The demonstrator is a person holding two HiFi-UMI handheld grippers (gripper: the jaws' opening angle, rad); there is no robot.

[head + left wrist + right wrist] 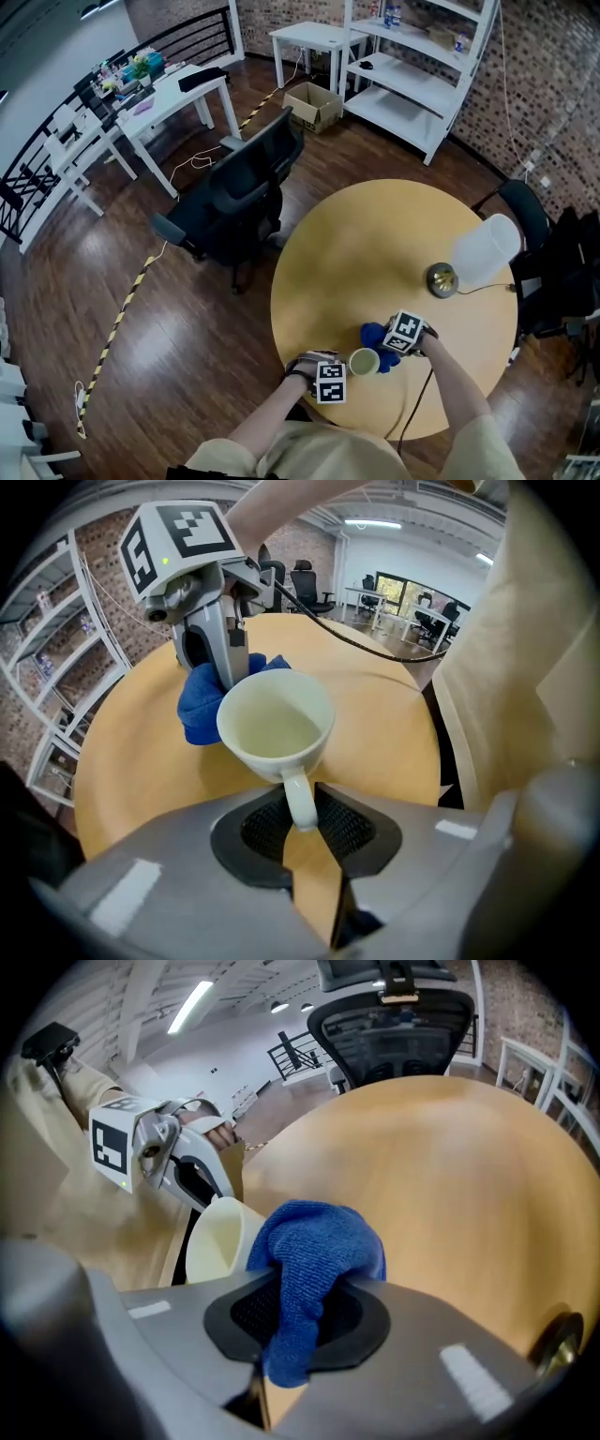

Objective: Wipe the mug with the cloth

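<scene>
Mug in left gripper; blue cloth at its rim

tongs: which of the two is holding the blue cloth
The right tongs: they are shut on the blue cloth, bunched beside the white mug. The left tongs grip that mug's handle instead.

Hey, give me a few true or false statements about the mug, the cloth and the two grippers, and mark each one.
1. The left gripper holds the mug by its handle. True.
2. The cloth is red. False: it is blue.
3. The right gripper is empty. False: it is shut on the cloth.
4. A lamp stands on the table. True.
</scene>
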